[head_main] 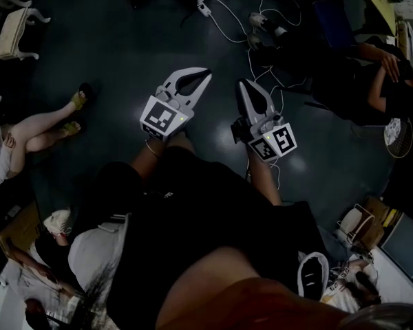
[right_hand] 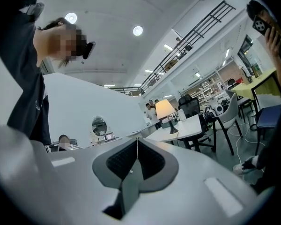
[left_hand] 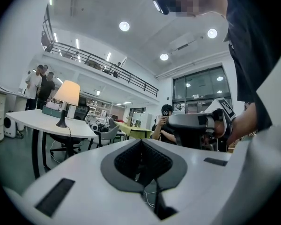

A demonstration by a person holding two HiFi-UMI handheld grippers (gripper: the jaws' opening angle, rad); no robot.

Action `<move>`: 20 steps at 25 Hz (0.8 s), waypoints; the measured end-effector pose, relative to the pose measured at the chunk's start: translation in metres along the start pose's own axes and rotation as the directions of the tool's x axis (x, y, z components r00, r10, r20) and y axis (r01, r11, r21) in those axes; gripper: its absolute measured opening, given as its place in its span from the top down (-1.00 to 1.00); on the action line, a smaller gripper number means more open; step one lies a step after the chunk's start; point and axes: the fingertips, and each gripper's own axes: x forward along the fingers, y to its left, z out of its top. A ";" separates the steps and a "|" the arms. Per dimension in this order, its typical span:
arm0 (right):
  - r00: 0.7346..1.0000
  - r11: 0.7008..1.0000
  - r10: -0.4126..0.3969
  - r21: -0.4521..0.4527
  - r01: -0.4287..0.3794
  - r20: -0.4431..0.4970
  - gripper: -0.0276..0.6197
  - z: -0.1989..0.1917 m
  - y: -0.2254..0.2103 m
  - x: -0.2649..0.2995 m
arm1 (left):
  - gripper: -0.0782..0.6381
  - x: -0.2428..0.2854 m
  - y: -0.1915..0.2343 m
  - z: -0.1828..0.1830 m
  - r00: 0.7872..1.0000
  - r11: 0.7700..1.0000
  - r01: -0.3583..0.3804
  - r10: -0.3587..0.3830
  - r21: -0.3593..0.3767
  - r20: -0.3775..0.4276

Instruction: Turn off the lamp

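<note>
The person holds both grippers out in front of the body, side by side and near each other, pointing away and about level. The left gripper point(head_main: 206, 72) has its jaws closed together at the tips with nothing between them, its marker cube point(head_main: 161, 117) facing up. The right gripper point(head_main: 242, 83) is likewise closed and empty, rolled slightly so that its own cube point(head_main: 275, 141) tilts outward. The left forearm point(head_main: 149, 158) and right forearm point(head_main: 265, 181) reach forward from the torso, bare below the sleeves.

Cream-shaded lamp point(left_hand: 67, 93) with black base; white table point(left_hand: 47, 121).
</note>
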 end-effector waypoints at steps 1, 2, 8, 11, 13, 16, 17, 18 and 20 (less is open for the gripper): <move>1.000 1.000 0.000 -0.001 0.000 -0.002 0.91 0.001 0.000 0.003 | 0.76 0.000 0.003 0.004 1.000 1.000 -0.004 0.004 0.006 0.003; 1.000 1.000 0.000 0.000 0.000 -0.003 0.91 0.002 -0.001 0.008 | 0.76 -0.001 0.007 0.007 1.000 1.000 -0.007 0.007 0.016 0.003; 0.999 1.000 0.030 0.004 -0.030 -0.026 0.91 -0.002 0.011 0.043 | 0.76 -0.014 0.033 0.012 1.000 1.000 -0.011 0.011 -0.012 -0.013; 0.998 0.998 0.042 -0.034 -0.044 -0.042 0.91 0.001 0.012 0.057 | 0.76 -0.012 0.044 0.020 1.000 1.000 -0.010 0.011 -0.012 0.017; 0.998 0.998 0.042 -0.043 -0.044 -0.054 0.91 -0.002 0.014 0.064 | 0.76 -0.015 0.049 0.022 0.999 1.000 -0.011 0.011 -0.008 0.032; 0.998 0.999 0.029 -0.044 -0.032 -0.064 0.91 -0.003 0.014 0.067 | 0.76 -0.018 0.052 0.024 0.999 1.000 -0.019 0.019 -0.005 0.042; 0.997 0.999 0.025 -0.047 -0.028 -0.067 0.91 -0.003 0.014 0.067 | 0.76 -0.018 0.051 0.026 0.999 1.000 -0.020 0.020 -0.003 0.050; 0.997 0.999 0.022 -0.048 -0.026 -0.069 0.91 -0.002 0.015 0.067 | 0.76 -0.020 0.049 0.027 0.998 1.000 -0.020 0.020 -0.002 0.058; 0.997 0.998 0.027 -0.051 -0.031 -0.069 0.91 -0.001 0.018 0.071 | 0.76 -0.025 0.049 0.028 0.997 1.000 -0.023 0.023 -0.005 0.069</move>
